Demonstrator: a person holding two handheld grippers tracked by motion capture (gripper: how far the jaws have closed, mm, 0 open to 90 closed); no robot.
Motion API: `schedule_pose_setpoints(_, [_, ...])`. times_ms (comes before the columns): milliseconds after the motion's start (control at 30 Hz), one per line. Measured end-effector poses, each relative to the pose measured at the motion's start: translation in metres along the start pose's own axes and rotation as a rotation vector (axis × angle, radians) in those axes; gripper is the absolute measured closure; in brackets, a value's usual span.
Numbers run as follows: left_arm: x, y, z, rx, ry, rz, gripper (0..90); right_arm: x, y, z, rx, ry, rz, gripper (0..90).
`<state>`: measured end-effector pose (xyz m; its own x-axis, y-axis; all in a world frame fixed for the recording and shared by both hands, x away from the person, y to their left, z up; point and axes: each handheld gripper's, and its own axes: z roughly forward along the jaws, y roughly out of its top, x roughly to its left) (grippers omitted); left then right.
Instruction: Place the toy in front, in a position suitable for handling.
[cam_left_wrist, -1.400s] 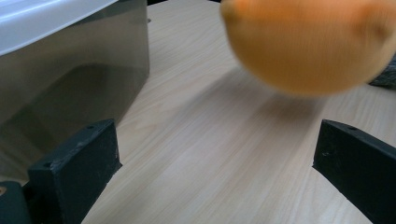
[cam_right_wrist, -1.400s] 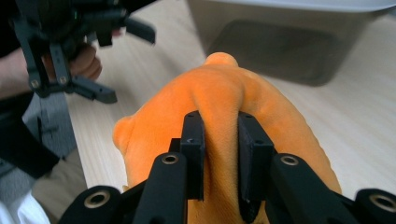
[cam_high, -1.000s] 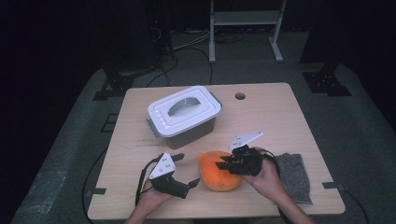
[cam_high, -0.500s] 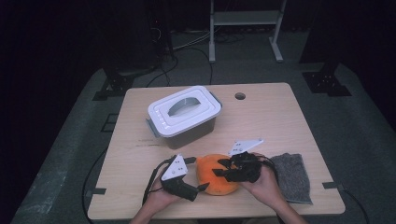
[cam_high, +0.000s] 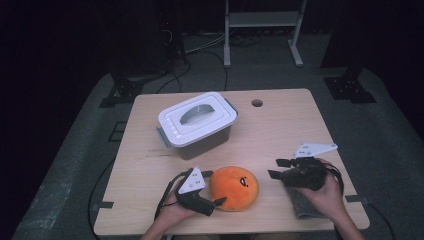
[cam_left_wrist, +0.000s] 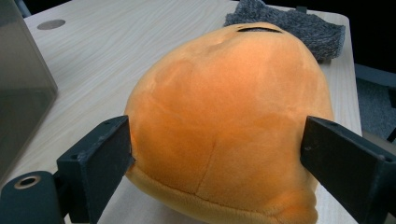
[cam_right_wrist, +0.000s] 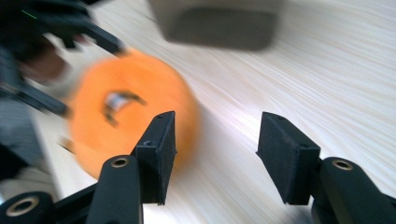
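An orange plush toy (cam_high: 234, 187) with a small dark face mark lies near the table's front edge. My left gripper (cam_high: 214, 201) reaches it from the left. In the left gripper view its jaws have just been closing, and both pads rest against the sides of the plush (cam_left_wrist: 224, 107), so the left gripper (cam_left_wrist: 215, 154) is shut on it. My right gripper (cam_high: 274, 168) sits to the right of the toy, apart from it, over a grey cloth. Its jaws have just been opening. The right gripper (cam_right_wrist: 217, 149) has only bare tabletop between them, with the blurred plush (cam_right_wrist: 126, 121) off to one side.
A grey storage box with a white handled lid (cam_high: 197, 125) stands behind the toy at the table's middle left. The grey knitted cloth (cam_high: 302, 207) lies at the front right under the right hand. The wooden table (cam_high: 280, 125) has a cable hole (cam_high: 257, 103) at the back.
The right gripper let go of the plush, opened and moved right to above the grey cloth. The left gripper has come in around the plush's left side.
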<state>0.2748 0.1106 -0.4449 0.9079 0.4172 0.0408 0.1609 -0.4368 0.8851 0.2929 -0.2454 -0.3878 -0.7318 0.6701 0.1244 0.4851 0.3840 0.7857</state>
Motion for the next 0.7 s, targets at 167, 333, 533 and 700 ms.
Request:
schedule_pose_setpoints(167, [0.0,-0.001,0.0,-0.009,0.0,0.001,8.5,-0.031,-0.032,-0.004,0.067,-0.103,0.06,47.0])
schedule_pose_setpoints(333, [-0.002,-0.001,-0.001,-0.015,0.006,0.009,7.9,-0.051,-0.054,0.0,0.104,-0.154,0.13,47.2])
schedule_pose_setpoints(533, [-0.004,0.003,-0.002,-0.031,0.023,0.032,7.9,-0.055,-0.067,0.014,0.214,-0.188,0.133,48.1])
schedule_pose_setpoints(700, [-0.005,0.006,-0.003,-0.056,0.037,0.033,7.9,-0.051,-0.075,0.023,0.228,-0.204,0.073,46.4])
